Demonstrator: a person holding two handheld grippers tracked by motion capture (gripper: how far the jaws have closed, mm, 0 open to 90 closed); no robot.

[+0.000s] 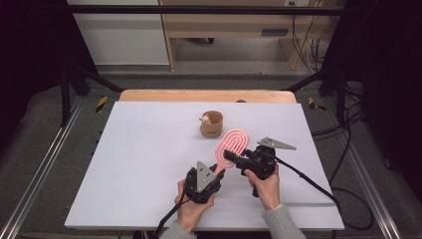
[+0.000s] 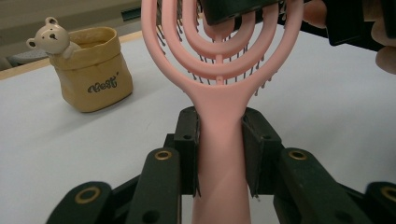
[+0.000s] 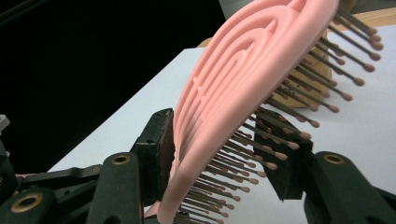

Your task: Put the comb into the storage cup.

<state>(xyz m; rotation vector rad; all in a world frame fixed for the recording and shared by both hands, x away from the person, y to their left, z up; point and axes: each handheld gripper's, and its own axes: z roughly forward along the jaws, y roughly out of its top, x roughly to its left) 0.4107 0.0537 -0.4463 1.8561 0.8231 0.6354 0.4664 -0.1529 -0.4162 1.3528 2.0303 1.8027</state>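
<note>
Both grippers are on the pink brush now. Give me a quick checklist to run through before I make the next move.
1. Left gripper clamped on the brush handle: ok, both pads press its sides.
2. Right gripper seated on the brush head: cannot tell; one pad touches the back, the other sits among the bristles.
3. Brush off the table: ok, head raised in the left gripper view.
4. Bear pouch apart from the brush: ok.
5. Right cable free: ok, it trails along the table.

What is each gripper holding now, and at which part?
The left gripper clamps the pink hairbrush by its handle. The right gripper closes across the brush head, bristles included.
</note>
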